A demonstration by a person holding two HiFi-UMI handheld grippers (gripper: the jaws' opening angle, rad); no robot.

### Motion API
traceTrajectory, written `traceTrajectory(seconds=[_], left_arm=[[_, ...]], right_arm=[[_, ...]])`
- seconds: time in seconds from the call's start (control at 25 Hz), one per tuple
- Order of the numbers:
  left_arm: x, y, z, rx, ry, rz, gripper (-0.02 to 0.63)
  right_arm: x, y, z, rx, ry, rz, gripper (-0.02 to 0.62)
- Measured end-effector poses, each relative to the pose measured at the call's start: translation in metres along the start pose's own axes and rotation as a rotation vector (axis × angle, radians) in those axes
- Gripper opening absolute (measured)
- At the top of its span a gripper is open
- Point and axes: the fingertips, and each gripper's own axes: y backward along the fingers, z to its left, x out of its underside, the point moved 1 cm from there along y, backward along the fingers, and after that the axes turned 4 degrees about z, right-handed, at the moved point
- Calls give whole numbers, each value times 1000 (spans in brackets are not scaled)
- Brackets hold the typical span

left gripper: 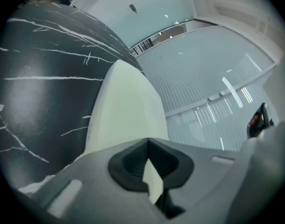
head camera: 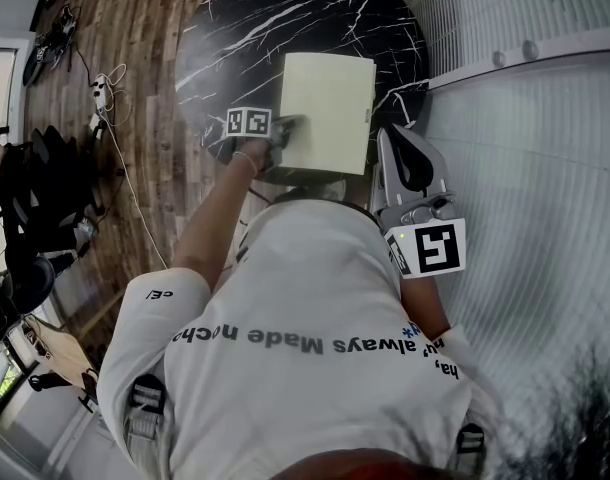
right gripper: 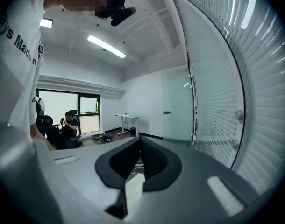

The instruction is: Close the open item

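Note:
A flat, pale cream case (head camera: pixel 327 113) lies on the round black marble table (head camera: pixel 235 28), and its lid looks down flat. My left gripper (head camera: pixel 290 126), under its marker cube, is shut with its tips against the case's left edge. In the left gripper view the jaws (left gripper: pixel 147 141) meet in a point over the cream case (left gripper: pixel 126 106), and I see nothing clamped between them. My right gripper (head camera: pixel 393 138) is held off the table to the right of the case. It is shut and empty, and its own view (right gripper: pixel 140 139) points out into the room.
A glass wall with blinds (head camera: pixel 525 168) runs close along the right. Cables and a power strip (head camera: pixel 100 93) lie on the wood floor at the left, near office chairs (head camera: pixel 25 198). A seated person (right gripper: pixel 67 122) and a desk (right gripper: pixel 128 118) are far off.

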Motion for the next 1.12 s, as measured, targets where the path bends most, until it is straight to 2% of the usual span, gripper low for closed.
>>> traceTrajectory(seconds=[0.24, 0.4, 0.64, 1.12], left_arm=[[2, -4, 1, -27, -9, 19, 0], [2, -4, 3, -37, -2, 18, 0], [3, -4, 8, -76, -19, 36, 0], [4, -8, 12, -114, -15, 58, 0]], right_arm=[[11, -4, -4, 9, 5, 29, 3], [40, -17, -13, 32, 12, 99, 3], [117, -54, -32, 54, 25, 302, 3], [290, -121, -62, 56, 170, 709, 3]])
